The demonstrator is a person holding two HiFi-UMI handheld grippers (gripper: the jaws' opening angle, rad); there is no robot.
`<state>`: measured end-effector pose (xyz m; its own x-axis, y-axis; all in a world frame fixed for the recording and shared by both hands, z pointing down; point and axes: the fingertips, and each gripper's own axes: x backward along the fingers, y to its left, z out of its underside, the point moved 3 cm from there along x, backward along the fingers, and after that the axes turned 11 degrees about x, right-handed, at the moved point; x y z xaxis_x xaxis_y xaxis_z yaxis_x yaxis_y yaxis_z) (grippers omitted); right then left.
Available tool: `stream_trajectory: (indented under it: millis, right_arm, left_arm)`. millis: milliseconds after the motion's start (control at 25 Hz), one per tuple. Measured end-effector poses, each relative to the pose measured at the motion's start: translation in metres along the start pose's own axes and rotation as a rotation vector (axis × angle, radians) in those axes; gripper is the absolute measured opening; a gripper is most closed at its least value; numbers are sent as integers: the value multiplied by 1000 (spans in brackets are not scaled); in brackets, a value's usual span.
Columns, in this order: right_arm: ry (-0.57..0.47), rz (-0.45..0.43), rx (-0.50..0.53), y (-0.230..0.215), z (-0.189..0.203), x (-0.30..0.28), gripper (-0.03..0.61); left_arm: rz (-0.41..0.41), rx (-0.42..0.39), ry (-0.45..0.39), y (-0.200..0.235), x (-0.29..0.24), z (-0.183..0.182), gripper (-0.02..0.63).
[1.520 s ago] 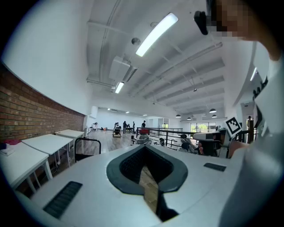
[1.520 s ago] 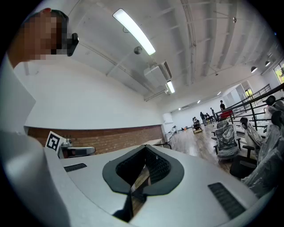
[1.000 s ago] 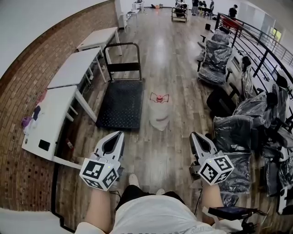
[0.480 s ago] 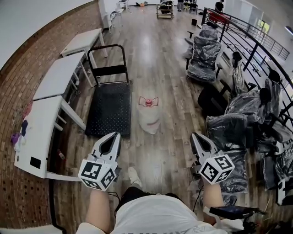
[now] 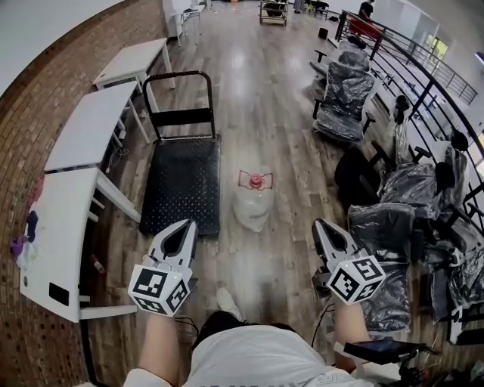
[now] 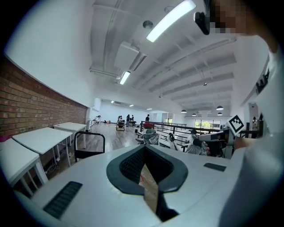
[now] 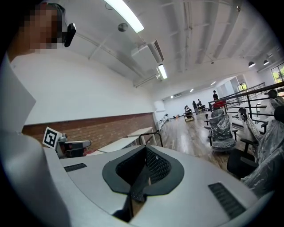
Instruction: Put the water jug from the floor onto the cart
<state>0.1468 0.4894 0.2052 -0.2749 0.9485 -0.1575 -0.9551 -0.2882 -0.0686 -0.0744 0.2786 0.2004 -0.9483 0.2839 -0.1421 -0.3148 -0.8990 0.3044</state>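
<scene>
- Water jug (image 5: 252, 202), red-capped, at frame center on the floor, just right of the black cart (image 5: 184, 181)
- Left claw (image 5: 189, 222) and right claw (image 5: 318, 222) at lower frame, both clenched, empty
- Shirt print (image 5: 342, 377) at bottom edge, cut off and unreadable

- Three white tables (image 5: 87, 125) stand in a row along the left side, from near to far.
- A brick wall (image 5: 26, 121) runs behind them at the far left.
- Small purple and dark items (image 5: 26, 230) lie at the left edge of the nearest one.
- Chairs wrapped in plastic (image 5: 344, 94) crowd the right side.
- A black railing (image 5: 427, 72) runs behind the chairs, further right.
- The wooden floor (image 5: 265, 91) stretches to the far end, where a person (image 5: 368, 9) stands.
</scene>
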Motion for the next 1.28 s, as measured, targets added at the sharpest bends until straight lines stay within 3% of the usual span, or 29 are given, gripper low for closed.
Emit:
stream_trajectory:
  millis: [320,720,1040,1280]
  right_arm:
    - [-4,4,44,31,-15,-87,3]
    - [15,-23,26,25,-16,-148,3]
    - [26,-95,9,-6,-10,-233,3]
    - [55,-121,2,-67,-7,-296,3]
  left_arm:
    - [-32,-8,3,96,-24,-28,-2]
    - [-55,15,15,132,-47,-35,-2]
    - [-124,15,14,167,-99,-45,-2]
    - [-164,24,6,175,-173,-60,-2]
